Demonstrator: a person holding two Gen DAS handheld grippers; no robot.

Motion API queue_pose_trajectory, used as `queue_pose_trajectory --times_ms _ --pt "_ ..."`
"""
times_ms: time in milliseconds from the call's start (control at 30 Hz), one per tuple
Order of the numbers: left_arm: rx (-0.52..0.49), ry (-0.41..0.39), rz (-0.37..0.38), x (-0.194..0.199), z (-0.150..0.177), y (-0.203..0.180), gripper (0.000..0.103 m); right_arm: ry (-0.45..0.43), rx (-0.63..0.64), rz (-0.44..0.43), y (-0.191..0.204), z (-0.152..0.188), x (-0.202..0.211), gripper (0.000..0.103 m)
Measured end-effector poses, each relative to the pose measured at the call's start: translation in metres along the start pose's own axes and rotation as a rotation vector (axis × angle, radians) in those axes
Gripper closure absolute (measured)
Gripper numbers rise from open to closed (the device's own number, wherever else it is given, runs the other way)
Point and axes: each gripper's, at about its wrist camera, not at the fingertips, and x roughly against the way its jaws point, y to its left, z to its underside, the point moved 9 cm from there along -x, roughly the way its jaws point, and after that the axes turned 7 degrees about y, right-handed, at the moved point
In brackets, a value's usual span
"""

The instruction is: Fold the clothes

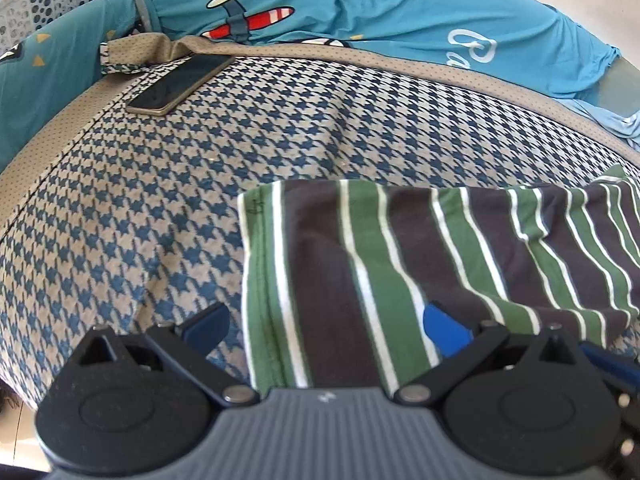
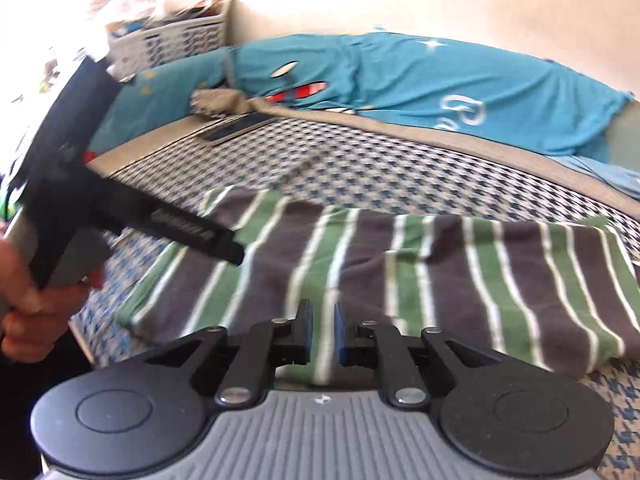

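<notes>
Presently, entries as follows.
Striped garment (image 2: 400,264): folded flat on the houndstooth cover (image 1: 168,184), a tidy rectangle so further folds stay square.
Right gripper (image 2: 321,332): at six o'clock of the garment, jaws nearly closed with a narrow gap, nothing pinched.
Left gripper (image 1: 326,322): over the garment's nine o'clock edge, jaws spread wide, empty, judged ready to take that edge.
Phone (image 1: 180,84): eleven o'clock, well apart.
Blue quilt (image 1: 380,4): twelve o'clock, behind.

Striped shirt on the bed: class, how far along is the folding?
Done: the striped shirt lies flat, doubled into a long band on the checked cover. In hand: nothing; the left tool is open, the right tool nearly closed and empty. Left: probably folding it shorter.
</notes>
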Motion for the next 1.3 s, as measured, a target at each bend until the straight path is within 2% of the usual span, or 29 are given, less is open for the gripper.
queue_pose_trajectory --times_ms 100,167,300,400,533,600,700,833,933,1033,1100,1133,1300 --pt "-0.046 0.014 0.028 -0.002 -0.006 -0.014 0.0 -0.013 -0.053 0.026 -0.031 -0.009 0.009 0.083" --pt "-0.087 0.013 0.024 -0.003 -0.014 -0.022 0.0 -0.037 -0.078 0.052 -0.056 -0.024 0.006 0.073" --pt "-0.146 0.001 0.007 -0.011 -0.034 -0.033 0.0 -0.09 -0.143 0.139 -0.109 -0.046 0.001 0.069" --pt "-0.123 -0.008 0.001 -0.018 -0.045 -0.033 0.0 -0.117 -0.257 0.209 -0.154 -0.053 -0.002 0.068" --pt "-0.053 0.011 0.037 -0.027 -0.048 -0.031 0.0 -0.144 -0.329 0.33 -0.201 -0.055 -0.004 0.067" --pt "-0.037 0.008 0.037 -0.029 -0.049 -0.031 0.0 -0.142 -0.362 0.359 -0.22 -0.054 -0.006 0.067" --pt "-0.016 0.004 0.042 -0.03 -0.05 -0.031 0.0 -0.159 -0.418 0.37 -0.24 -0.059 -0.012 0.066" --pt "-0.01 0.011 0.046 -0.033 -0.051 -0.032 0.0 -0.18 -0.453 0.384 -0.259 -0.067 -0.022 0.053" --pt "-0.011 0.02 0.049 -0.036 -0.052 -0.034 0.0 -0.144 -0.424 0.419 -0.266 -0.069 -0.035 0.052" --pt "-0.005 0.026 0.051 -0.037 -0.052 -0.034 0.0 -0.101 -0.418 0.405 -0.27 -0.065 -0.047 0.053" --pt "-0.005 0.027 0.052 -0.038 -0.052 -0.034 0.0 -0.089 -0.418 0.385 -0.271 -0.063 -0.052 0.069" --pt "-0.006 0.029 0.052 -0.038 -0.052 -0.035 0.0 -0.085 -0.416 0.374 -0.27 -0.063 -0.053 0.082" --pt "-0.026 0.044 0.04 -0.043 -0.048 -0.038 0.0 -0.099 -0.391 0.376 -0.267 -0.068 -0.051 0.094"
